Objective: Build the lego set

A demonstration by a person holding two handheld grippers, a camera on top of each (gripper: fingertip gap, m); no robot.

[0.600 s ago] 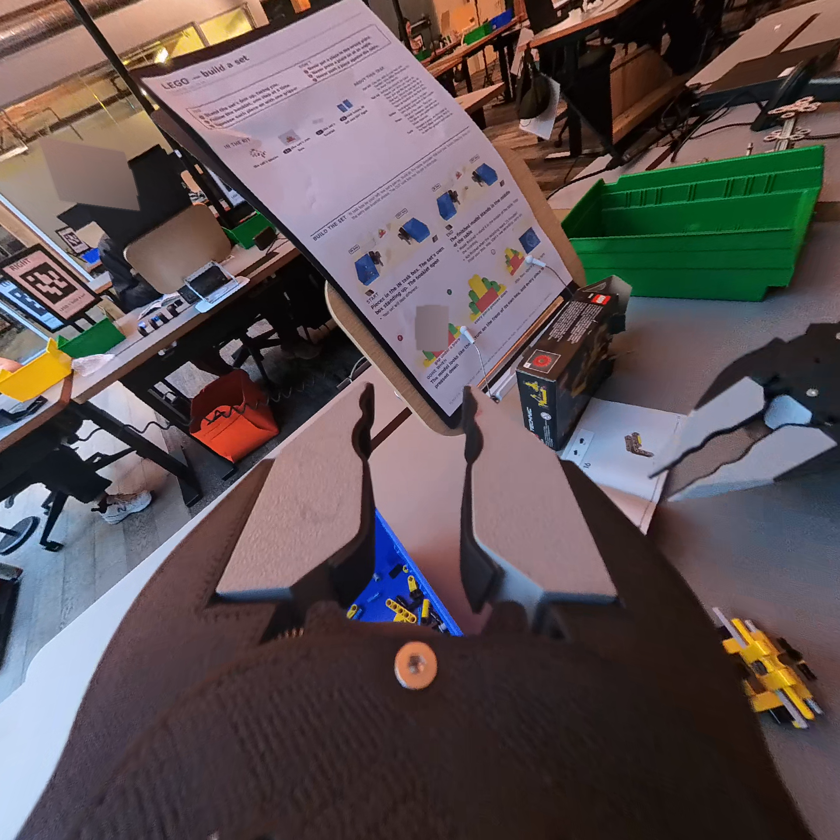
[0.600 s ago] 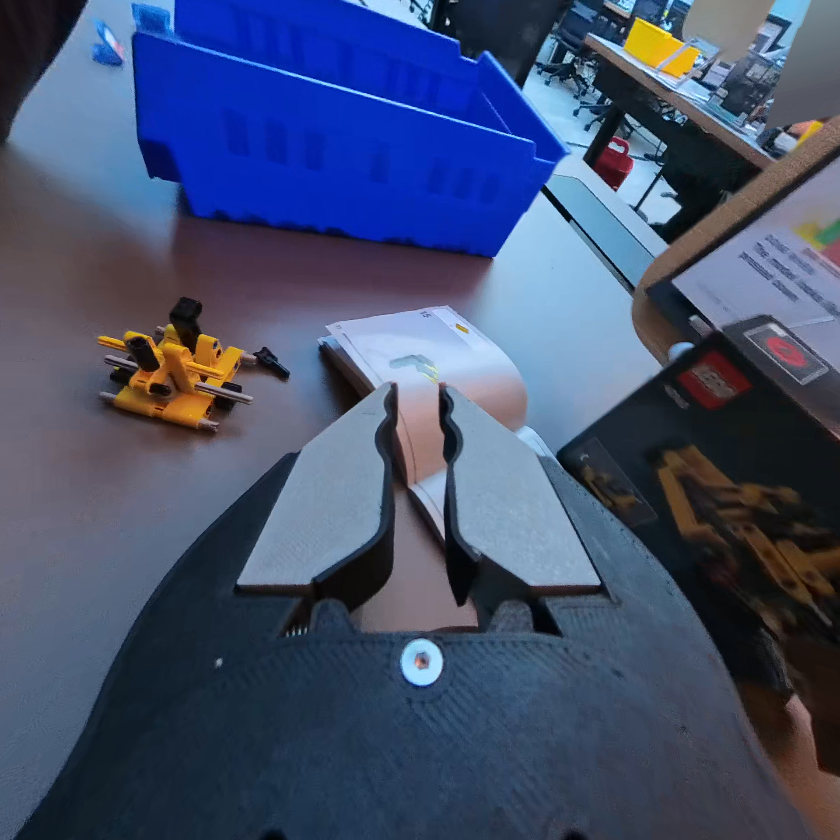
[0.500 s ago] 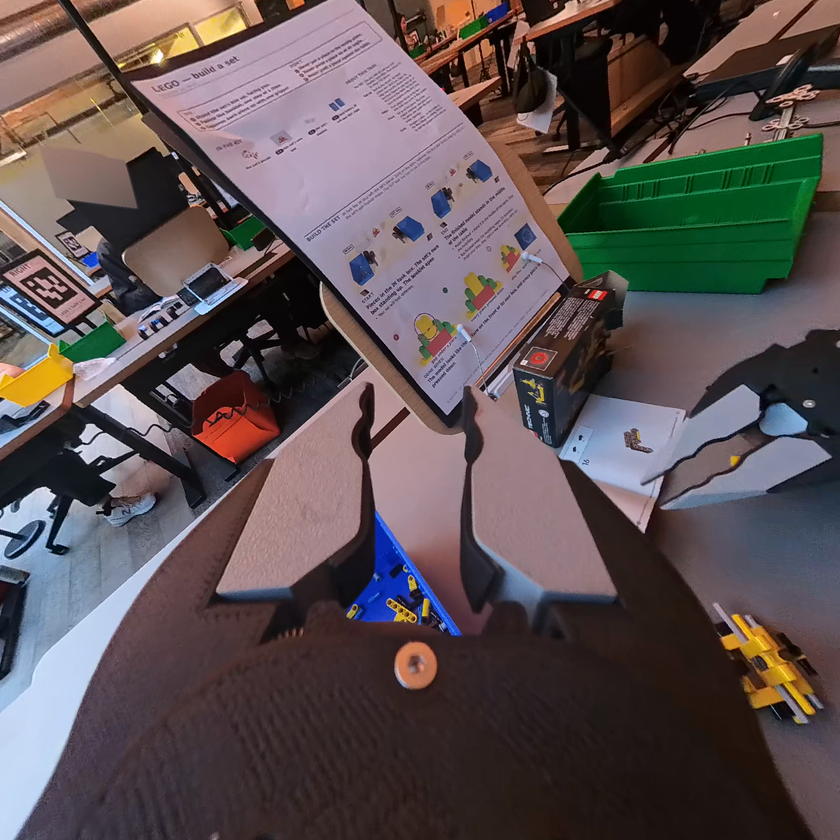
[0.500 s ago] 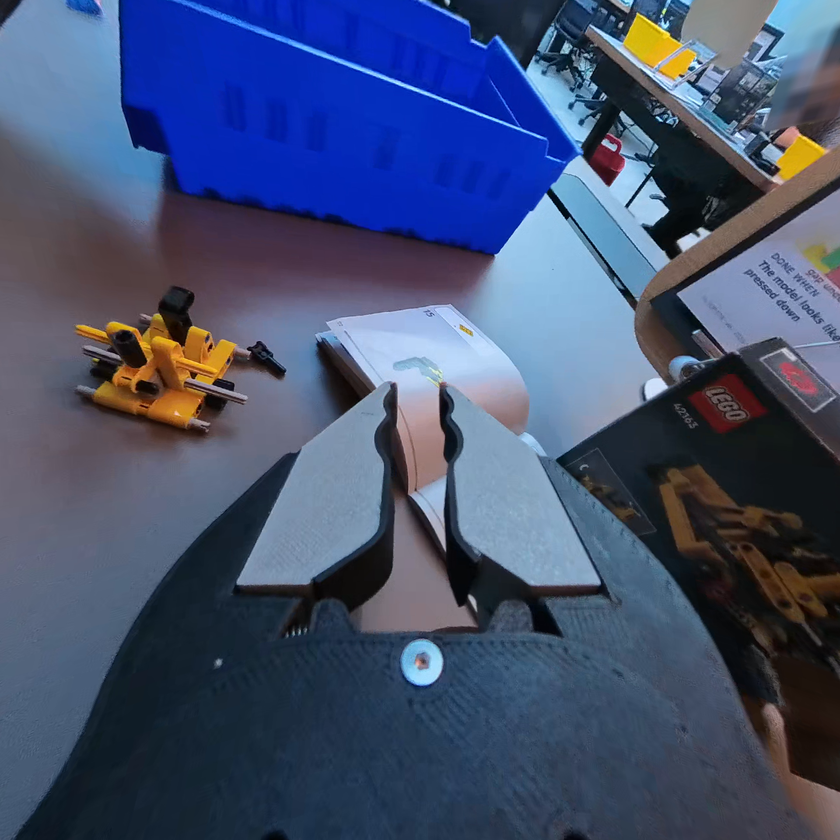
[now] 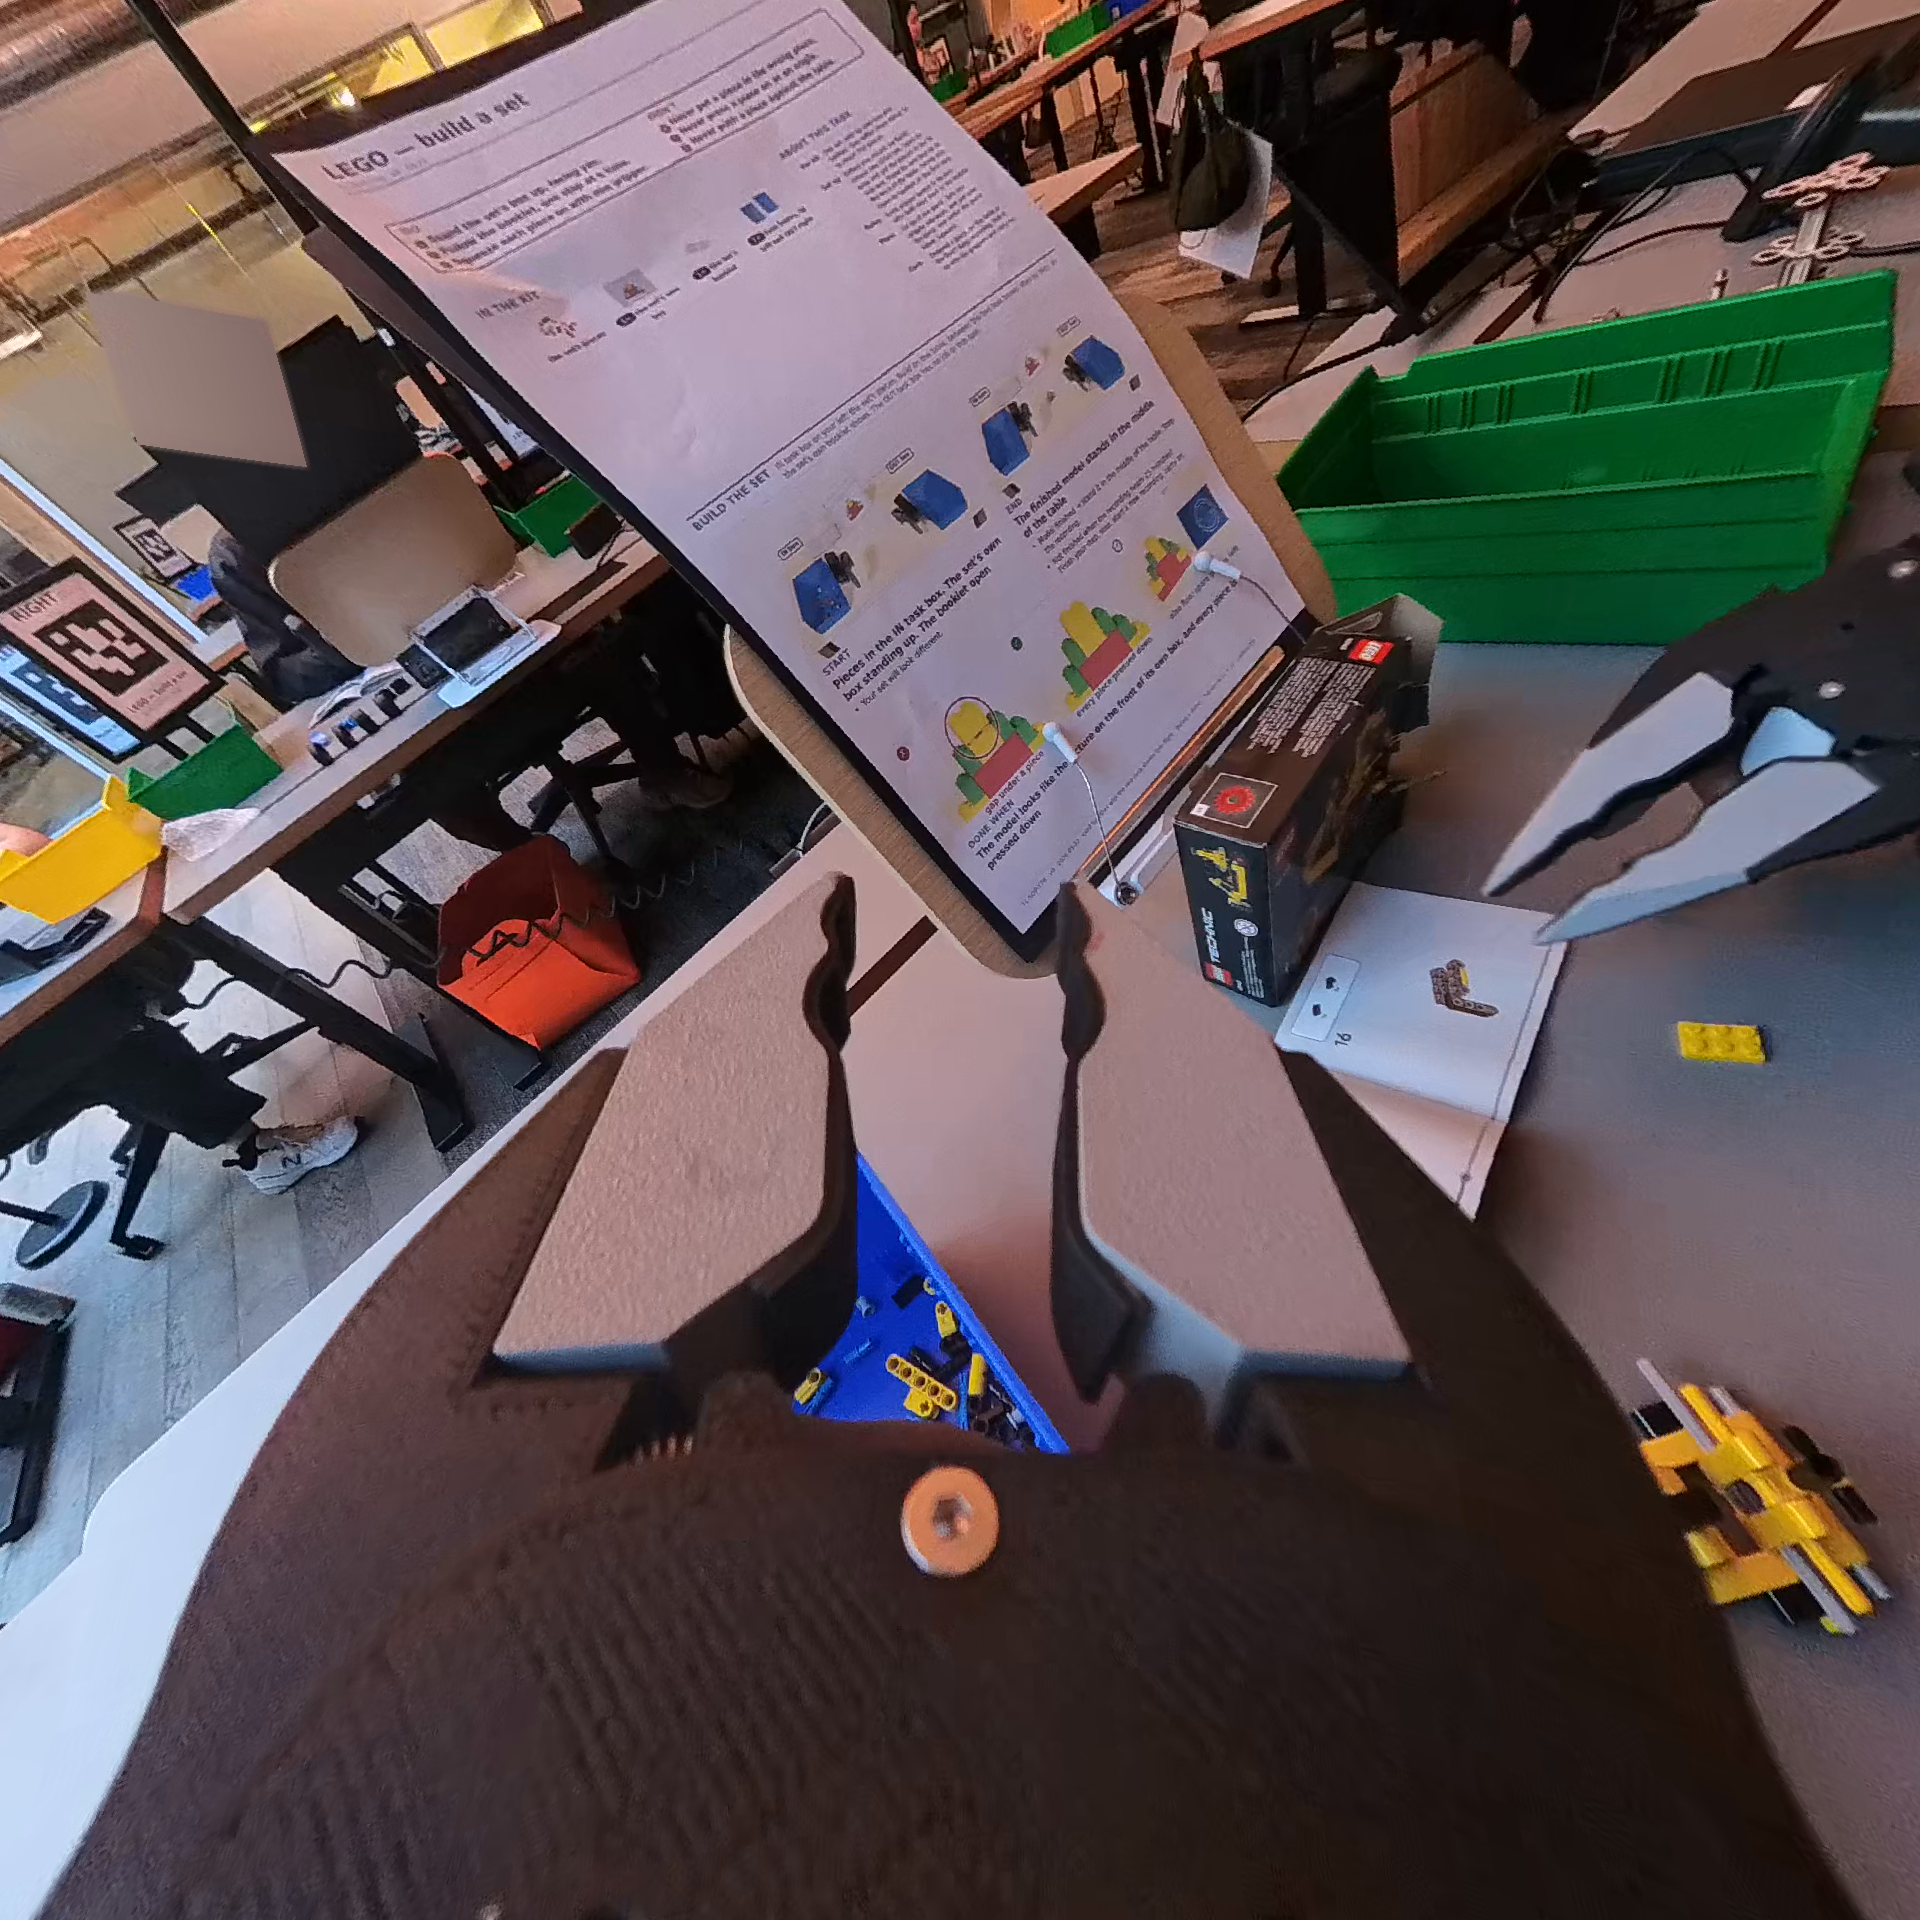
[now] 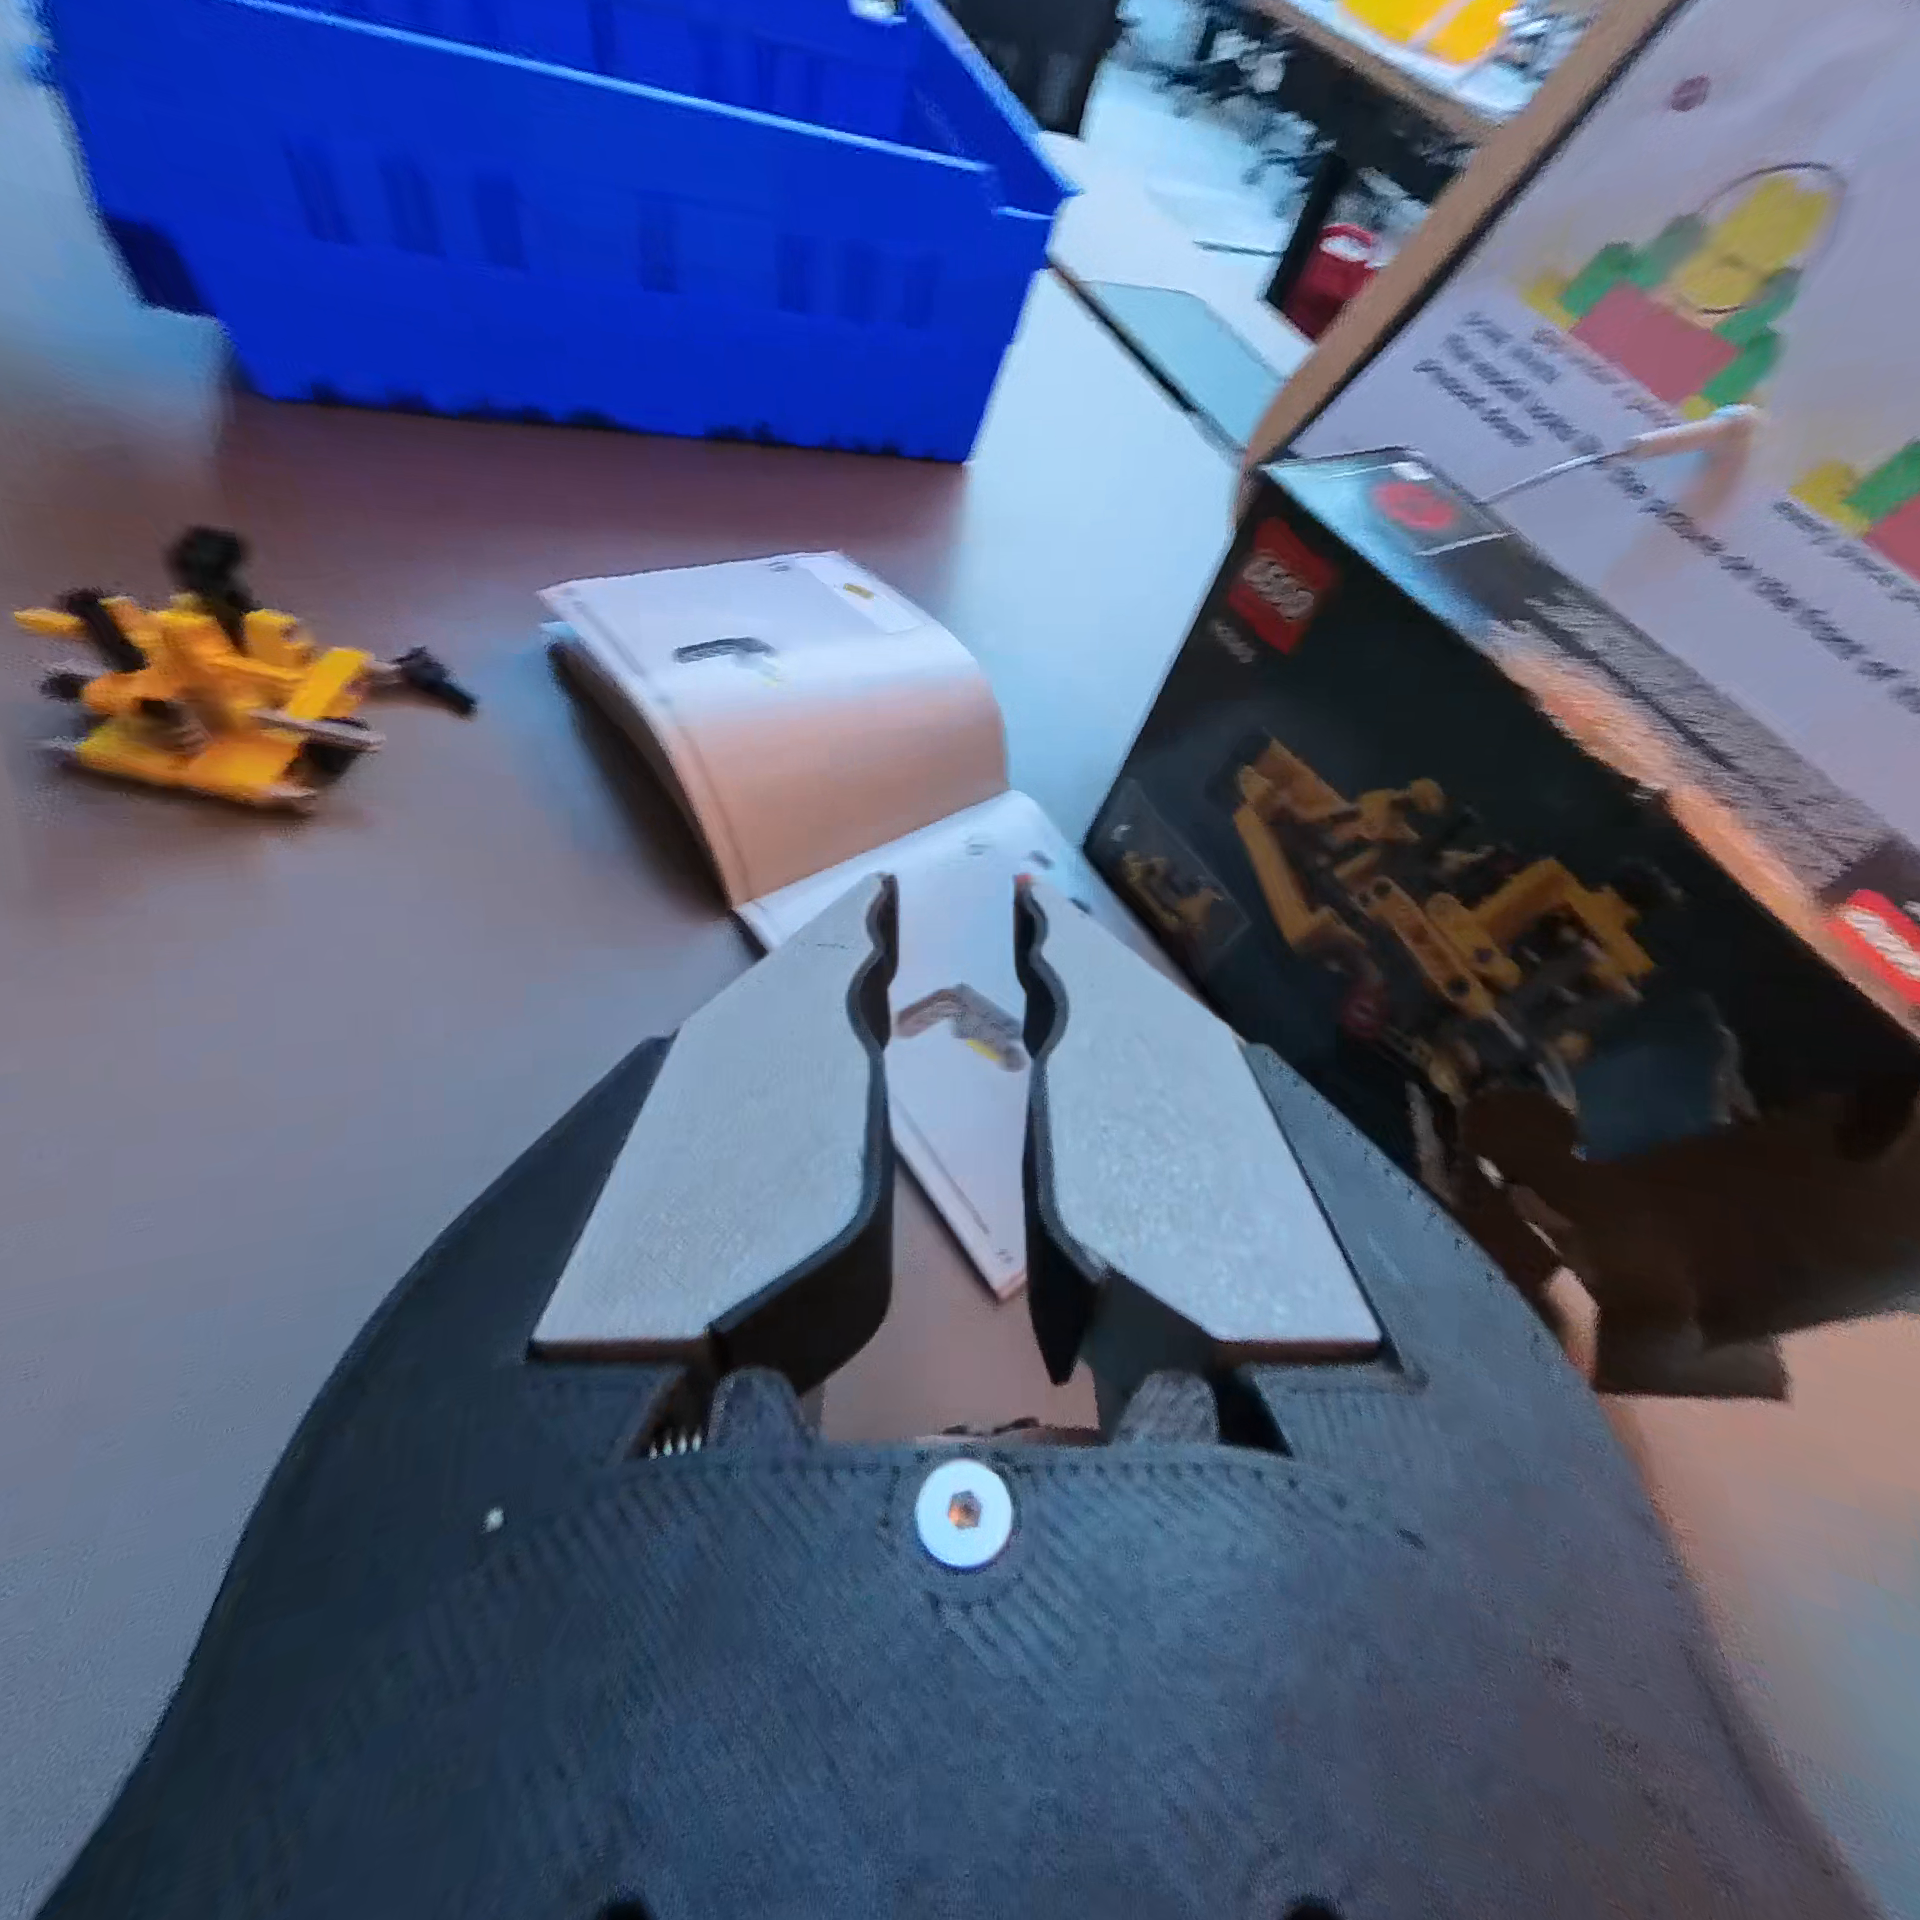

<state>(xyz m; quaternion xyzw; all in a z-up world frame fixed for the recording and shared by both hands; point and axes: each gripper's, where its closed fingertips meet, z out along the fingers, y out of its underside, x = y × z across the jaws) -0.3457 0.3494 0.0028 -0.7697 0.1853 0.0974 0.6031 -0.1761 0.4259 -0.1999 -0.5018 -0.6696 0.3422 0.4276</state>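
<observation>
Grey and smooth, the worktop (image 5: 1714,1247) carried everything. A ribbed green plastic bin (image 5: 1590,468) stood toward its far right corner, and a ribbed blue plastic bin (image 6: 540,218), with loose small pieces inside, sat by the left edge. A printed paper sheet (image 5: 790,416) leaned on a rounded wooden board along the far edge, with a black cardboard set box (image 6: 1455,883) upright at its foot. Just beside the box lay a white paper booklet (image 6: 810,707), open, one page curled up.

The left gripper (image 5: 951,925) hung above the blue bin, its jaws parted wide and holding nothing. The right gripper (image 6: 951,904) hovered over the booklet, its jaws parted by a narrower gap and also empty.

The half-built yellow and black model (image 6: 197,696) lay low on the bare middle of the worktop, apart from the booklet, its long axis roughly along the blue bin's side. A flat yellow plate (image 5: 1720,1041) lay alone near the booklet's corner.
</observation>
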